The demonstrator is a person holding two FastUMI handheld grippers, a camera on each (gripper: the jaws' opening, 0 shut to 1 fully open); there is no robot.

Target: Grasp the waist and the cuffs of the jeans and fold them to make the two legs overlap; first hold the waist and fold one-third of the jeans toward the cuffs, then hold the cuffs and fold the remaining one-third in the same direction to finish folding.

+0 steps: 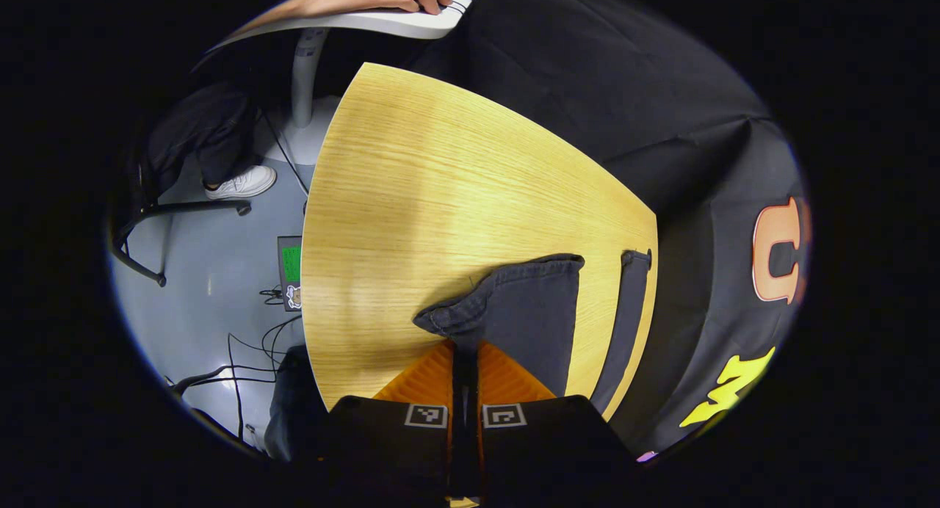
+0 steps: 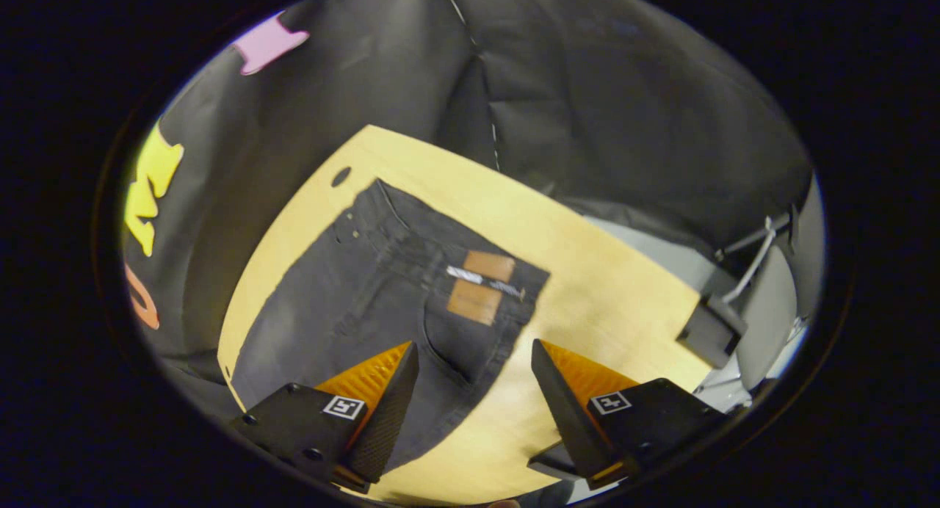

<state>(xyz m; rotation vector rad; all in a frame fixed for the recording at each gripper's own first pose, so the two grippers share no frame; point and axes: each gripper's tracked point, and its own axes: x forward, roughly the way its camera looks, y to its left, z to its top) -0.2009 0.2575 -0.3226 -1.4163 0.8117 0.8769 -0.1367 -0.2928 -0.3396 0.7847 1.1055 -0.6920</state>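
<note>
On table: jeans lengthwise

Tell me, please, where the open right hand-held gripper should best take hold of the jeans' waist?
Probably at the waist edge of the jeans beside the tan patch, coming from the bare table side. The waist lies flat with that edge facing the open right hand-held gripper, so one finger could slide under it.
</note>
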